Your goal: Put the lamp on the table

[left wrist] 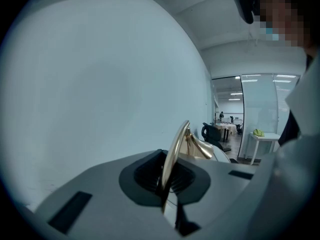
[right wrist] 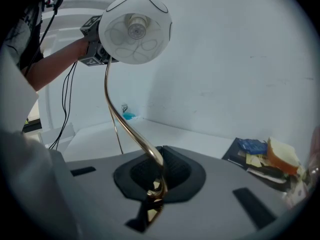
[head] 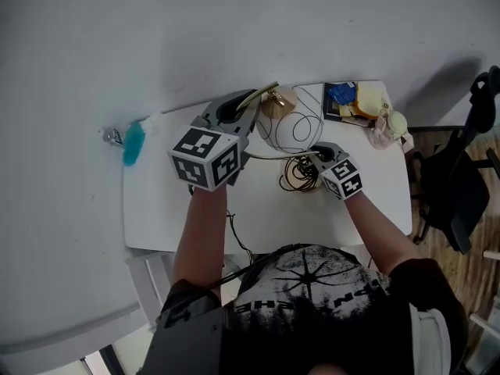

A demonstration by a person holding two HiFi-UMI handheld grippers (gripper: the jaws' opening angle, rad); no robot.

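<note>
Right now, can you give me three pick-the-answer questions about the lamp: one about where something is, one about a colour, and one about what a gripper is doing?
1. Where is the coiled cord?
A on the table beside the right gripper
B on the floor
C up on the wall

2. What colour is the lamp's stem?
A red
B gold
C green

3. What is the right gripper doing?
A open and empty
B shut on the lamp's stem
C shut on the cord

Answers:
1 A: the head view shows it lying on the white top by that gripper.
2 B: it shines gold in both gripper views.
3 B: the right gripper view shows the jaws pinching the stem.
</note>
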